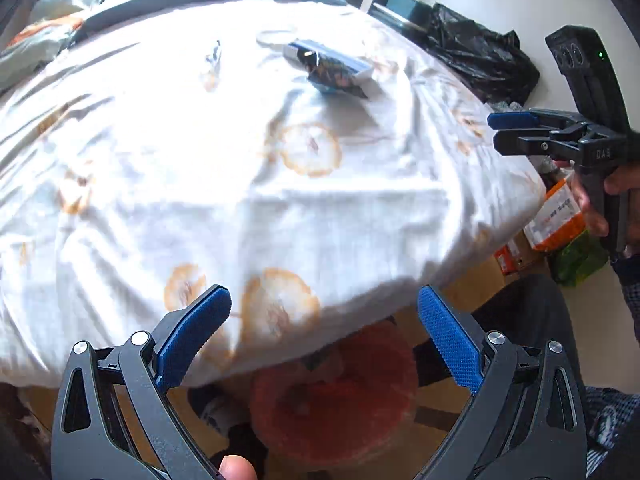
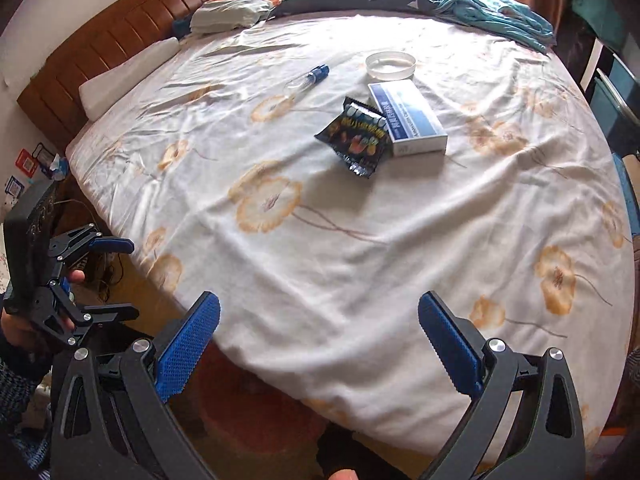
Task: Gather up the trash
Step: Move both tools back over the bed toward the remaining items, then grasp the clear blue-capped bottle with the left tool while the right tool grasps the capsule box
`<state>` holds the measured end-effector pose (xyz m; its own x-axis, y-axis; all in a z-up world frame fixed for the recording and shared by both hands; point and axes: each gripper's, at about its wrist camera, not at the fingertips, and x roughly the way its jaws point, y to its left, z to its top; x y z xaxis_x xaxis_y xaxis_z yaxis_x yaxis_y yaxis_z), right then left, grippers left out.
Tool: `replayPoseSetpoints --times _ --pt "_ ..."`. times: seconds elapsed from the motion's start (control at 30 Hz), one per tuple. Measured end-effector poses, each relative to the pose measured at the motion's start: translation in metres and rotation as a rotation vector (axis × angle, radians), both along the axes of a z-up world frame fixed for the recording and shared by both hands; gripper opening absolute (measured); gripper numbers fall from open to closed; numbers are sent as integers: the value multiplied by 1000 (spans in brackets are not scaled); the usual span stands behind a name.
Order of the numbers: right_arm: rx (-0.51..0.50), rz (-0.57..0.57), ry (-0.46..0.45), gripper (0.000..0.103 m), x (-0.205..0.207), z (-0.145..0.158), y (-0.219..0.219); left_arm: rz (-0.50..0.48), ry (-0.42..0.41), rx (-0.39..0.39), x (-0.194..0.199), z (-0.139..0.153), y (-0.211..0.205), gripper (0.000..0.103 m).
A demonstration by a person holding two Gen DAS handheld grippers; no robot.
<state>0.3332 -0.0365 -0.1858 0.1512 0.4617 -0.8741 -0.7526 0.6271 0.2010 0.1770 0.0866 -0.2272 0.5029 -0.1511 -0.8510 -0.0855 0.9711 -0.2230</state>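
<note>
On the white flowered bed sheet (image 2: 320,240) lie a black snack wrapper (image 2: 356,138), a blue and white box (image 2: 408,118), a round clear lid (image 2: 390,65) and a clear tube with a blue cap (image 2: 306,78). The wrapper (image 1: 334,78) and box (image 1: 332,58) also show far off in the left wrist view. My left gripper (image 1: 324,320) is open and empty over the bed's near edge. My right gripper (image 2: 320,328) is open and empty, well short of the items. Each gripper shows in the other's view: the right one (image 1: 504,132) and the left one (image 2: 124,280).
A black plastic bag (image 1: 480,56) sits on the floor beyond the bed's right side. Orange and green packages (image 1: 560,224) lie on the floor at right. An orange round cushion (image 1: 332,392) is below the bed edge. Pillows and folded bedding (image 2: 248,8) line the headboard (image 2: 100,52).
</note>
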Motion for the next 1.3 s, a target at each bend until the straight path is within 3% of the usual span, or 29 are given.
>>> replayPoseSetpoints --times 0.3,0.57,0.97,1.03,1.1,1.23,1.3 --pt "1 -59 -52 98 86 13 20 47 -64 52 92 30 50 97" --pt "-14 -67 -65 98 150 5 55 95 -70 87 178 17 95 97" --pt "-40 -41 -57 98 209 -30 110 91 -44 151 278 -14 139 96" --pt "-44 -36 -52 98 214 -37 117 105 -34 137 289 -23 148 92" --pt "-53 -30 -50 98 220 -44 124 114 -26 121 297 -31 156 79" --pt "-83 -14 -46 98 229 -58 141 92 -11 119 309 -46 160 65" --pt "-105 -1 -46 98 232 -65 150 76 4 138 313 -53 157 36"
